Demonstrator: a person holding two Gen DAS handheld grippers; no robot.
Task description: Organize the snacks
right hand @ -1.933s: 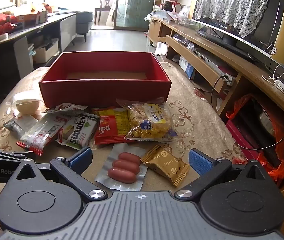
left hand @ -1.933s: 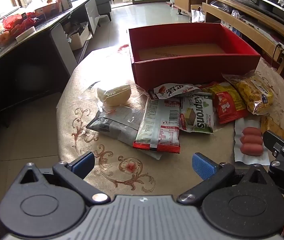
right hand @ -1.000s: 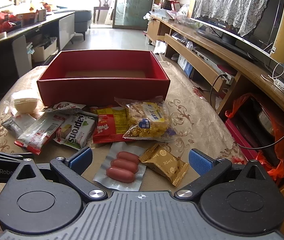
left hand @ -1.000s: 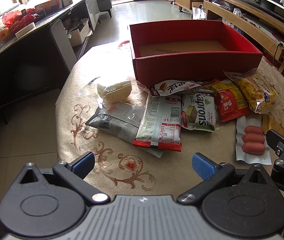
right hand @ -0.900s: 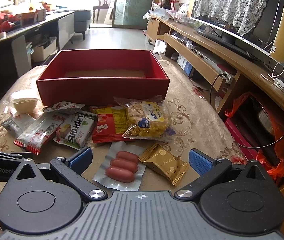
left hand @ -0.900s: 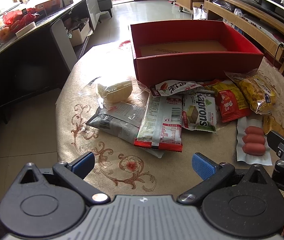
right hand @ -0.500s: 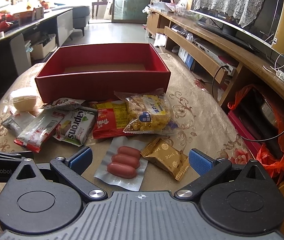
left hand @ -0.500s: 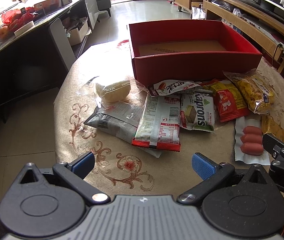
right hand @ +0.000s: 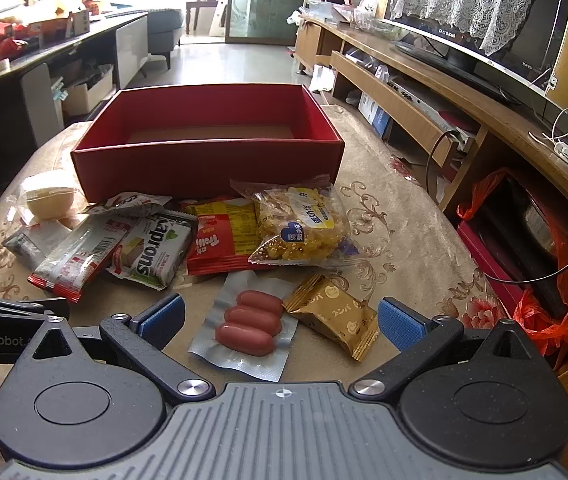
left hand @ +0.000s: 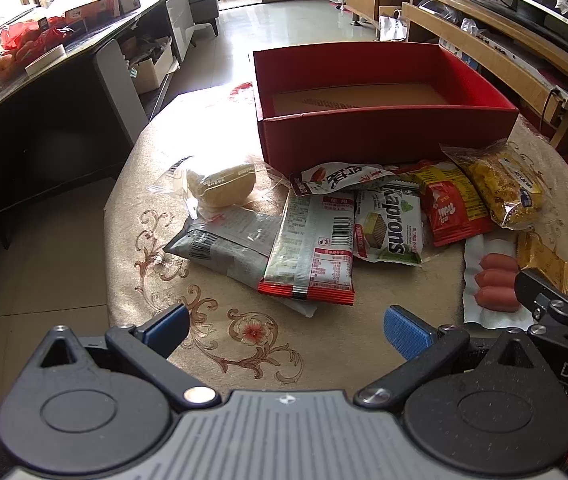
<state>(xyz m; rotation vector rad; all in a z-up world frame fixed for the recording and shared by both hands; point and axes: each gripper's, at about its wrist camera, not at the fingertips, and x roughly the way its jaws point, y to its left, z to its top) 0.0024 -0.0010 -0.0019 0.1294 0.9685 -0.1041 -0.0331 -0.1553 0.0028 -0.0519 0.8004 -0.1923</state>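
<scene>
- Right claw [right hand: 280, 318] held spread and empty, low over the counter [right hand: 396, 240], with the sausage pack [right hand: 249, 323] directly ahead between its fingers.
- Left claw [left hand: 286, 328] likewise spread and empty, facing bare cloth just short of the red-edged wrapper [left hand: 312, 248].
- Sausage pack noted lying with its long axis roughly along the right claw's line of reach; judged nearer the right claw than the left.
- Gold packet [right hand: 334, 318] found just beside the sausages, to their right.
- Red box [right hand: 208, 160] set beyond the snack pile, open-topped, no snacks visible inside.
- Near floor of the box hidden behind its front wall.
- Grey wrapper [left hand: 224, 246] partly covered by neighbours; print unreadable.
</scene>
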